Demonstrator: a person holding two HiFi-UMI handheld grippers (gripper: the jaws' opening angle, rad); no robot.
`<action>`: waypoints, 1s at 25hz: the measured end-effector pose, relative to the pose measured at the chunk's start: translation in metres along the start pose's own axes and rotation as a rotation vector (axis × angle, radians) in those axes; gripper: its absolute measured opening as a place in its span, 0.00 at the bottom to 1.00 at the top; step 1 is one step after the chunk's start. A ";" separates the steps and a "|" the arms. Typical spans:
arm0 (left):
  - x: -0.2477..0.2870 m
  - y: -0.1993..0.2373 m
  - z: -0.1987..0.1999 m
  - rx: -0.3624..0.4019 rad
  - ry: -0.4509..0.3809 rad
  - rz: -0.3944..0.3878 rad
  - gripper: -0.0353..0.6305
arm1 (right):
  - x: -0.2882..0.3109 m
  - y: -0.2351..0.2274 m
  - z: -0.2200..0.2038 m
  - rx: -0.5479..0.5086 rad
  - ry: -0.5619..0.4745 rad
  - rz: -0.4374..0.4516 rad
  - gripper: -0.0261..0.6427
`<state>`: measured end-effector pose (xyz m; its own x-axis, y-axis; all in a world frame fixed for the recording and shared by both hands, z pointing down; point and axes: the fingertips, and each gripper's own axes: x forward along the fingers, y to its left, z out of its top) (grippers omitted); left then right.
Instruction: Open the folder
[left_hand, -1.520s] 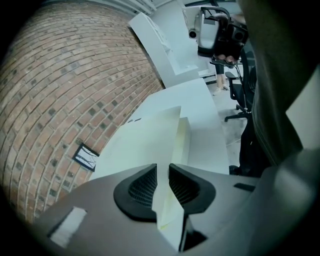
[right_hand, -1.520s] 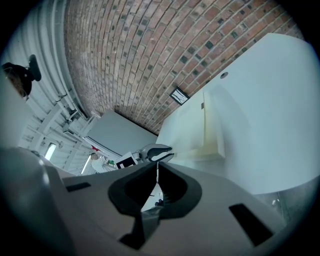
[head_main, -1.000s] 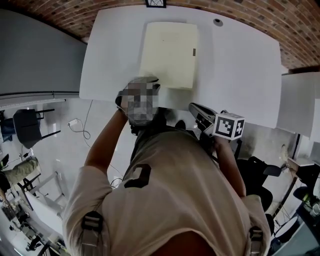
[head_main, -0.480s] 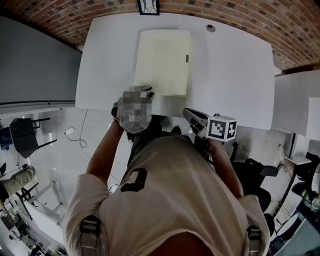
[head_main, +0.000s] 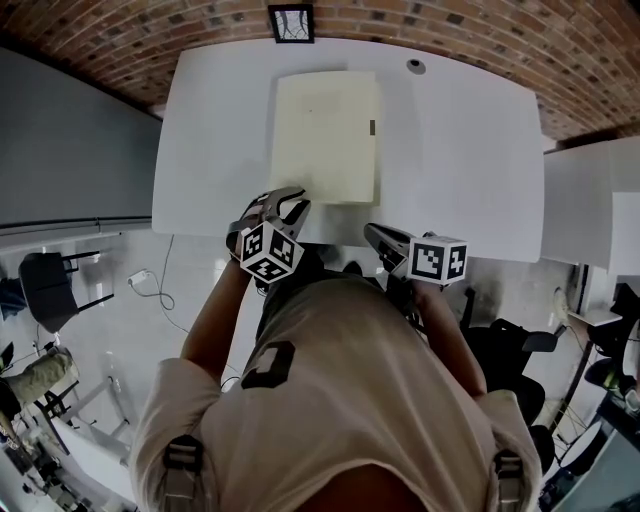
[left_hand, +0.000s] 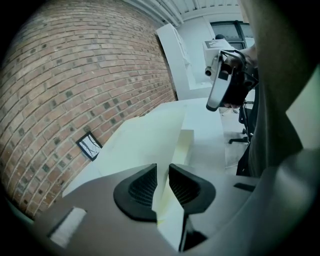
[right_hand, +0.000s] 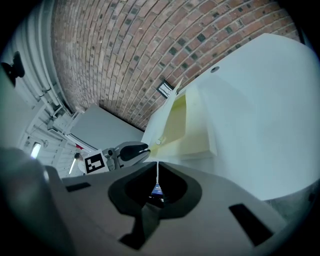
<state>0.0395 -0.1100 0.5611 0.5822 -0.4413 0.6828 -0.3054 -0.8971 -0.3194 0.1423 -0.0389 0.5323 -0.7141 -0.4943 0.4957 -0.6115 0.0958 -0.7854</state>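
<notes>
pinching the folder (head_main: 325, 135) cover corner with the left claw (left_hand: 162, 181).

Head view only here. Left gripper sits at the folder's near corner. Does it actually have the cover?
Observer: Yes. In the left gripper view, the left gripper is shut on the cover, pinching its corner.
Operator: Cover lifted at all?
Observer: Yes. The right gripper view shows it raised off the rest of the folder, with the yellow inside showing in the gap.
Operator: Other one?
Observer: The right gripper is shut, with nothing between its jaws.
</notes>
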 end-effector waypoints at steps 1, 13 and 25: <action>-0.001 0.001 0.000 -0.010 -0.007 -0.001 0.16 | 0.002 -0.002 0.000 -0.002 0.001 -0.010 0.05; -0.004 0.001 0.000 -0.044 -0.063 -0.032 0.16 | 0.021 -0.055 0.028 -0.069 -0.044 -0.270 0.05; -0.014 0.010 -0.004 -0.066 -0.124 -0.101 0.16 | 0.042 -0.080 0.058 -0.210 -0.051 -0.484 0.12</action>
<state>0.0253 -0.1125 0.5511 0.6998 -0.3517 0.6217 -0.2868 -0.9355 -0.2065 0.1810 -0.1173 0.5944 -0.3192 -0.5656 0.7604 -0.9259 0.0151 -0.3774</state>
